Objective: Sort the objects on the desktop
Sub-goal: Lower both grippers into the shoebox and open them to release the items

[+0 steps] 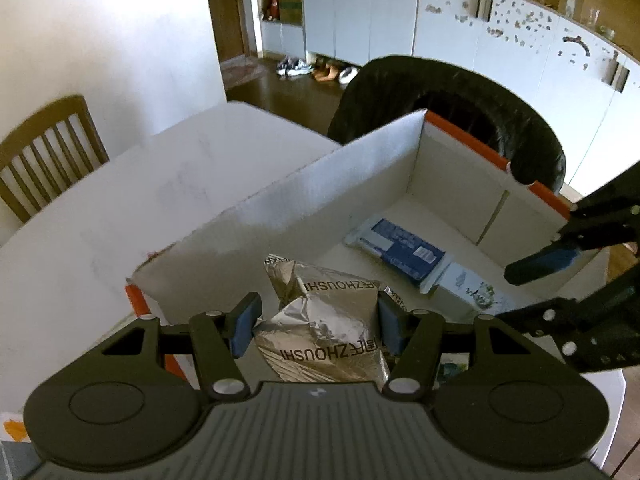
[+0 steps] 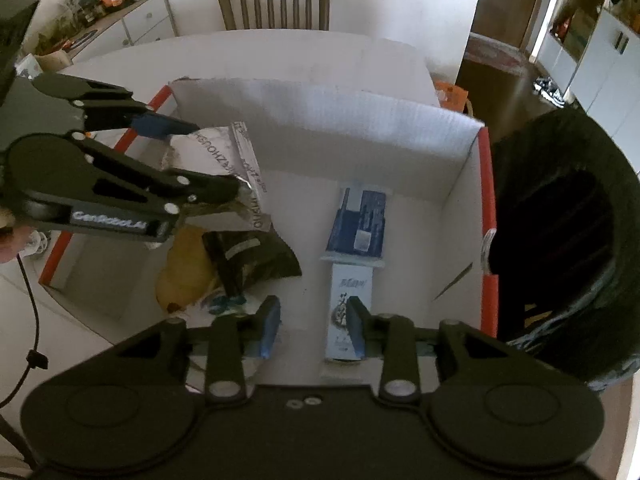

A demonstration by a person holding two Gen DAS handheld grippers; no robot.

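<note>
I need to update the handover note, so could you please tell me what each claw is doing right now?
Left claw: closed on the crinkled silver foil packet.
Right claw: open, holding nothing.

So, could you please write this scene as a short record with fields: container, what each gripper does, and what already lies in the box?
container: cardboard box, open top, red edges, on a white table
left gripper: shut on a silver foil packet, held above the box
right gripper: open, empty, over the box floor
in box: dark blue packet; white and blue packet; black bag; yellow item
</note>
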